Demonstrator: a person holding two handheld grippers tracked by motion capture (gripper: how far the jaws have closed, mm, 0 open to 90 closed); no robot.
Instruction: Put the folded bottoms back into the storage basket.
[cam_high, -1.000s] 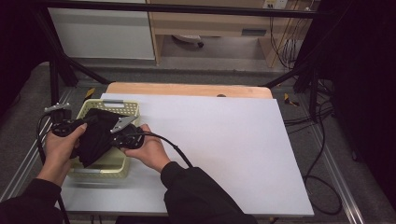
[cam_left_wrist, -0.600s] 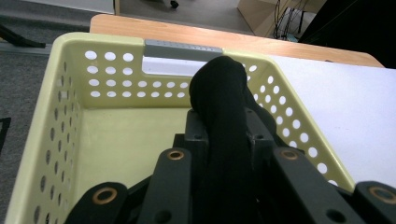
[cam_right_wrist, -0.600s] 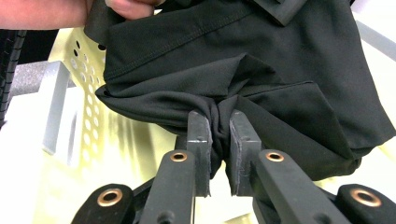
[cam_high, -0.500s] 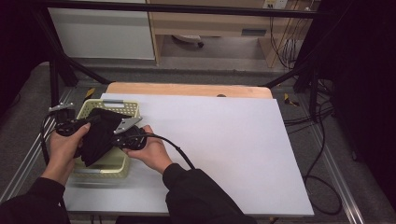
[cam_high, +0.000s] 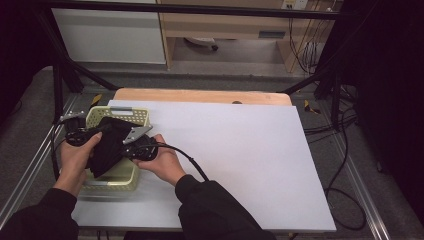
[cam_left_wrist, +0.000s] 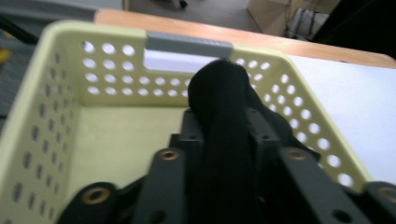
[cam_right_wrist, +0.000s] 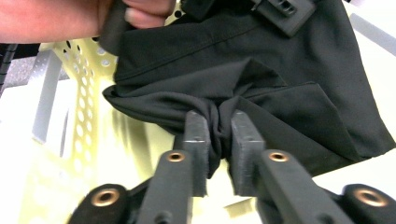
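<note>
Two grippers: both are working one black fabric garment (cam_high: 107, 145) over a pale yellow perforated plastic basket (cam_high: 120, 116) at the table's 9 o'clock edge.
Left gripper (cam_left_wrist: 225, 116): jaws are pinching a thick roll of the black fabric between them; the roll is bulging past the tips toward the basket's far wall at 12 o'clock in the left gripper view.
Right gripper (cam_right_wrist: 218, 126): jaws are clamping a bunched, twisted fold of the same garment; the rest is spreading out above the tips from 10 to 3 o'clock in the right gripper view.
Left hand (cam_high: 77, 155): wrapping the left gripper's body at the basket's 9 o'clock side.
Right hand (cam_high: 162, 162): holding the right gripper at the basket's 3 o'clock side, black cable (cam_high: 190, 160) trailing toward 5 o'clock.
Garment position: hanging over the basket's interior, draping across its middle; cannot tell whether it is touching the floor of the basket.
Basket: sitting on the white table sheet (cam_high: 240, 165), grey handle strip (cam_left_wrist: 189, 44) at the far rim.
Wooden table edge (cam_high: 200, 96): showing beyond the sheet at 12 o'clock.
</note>
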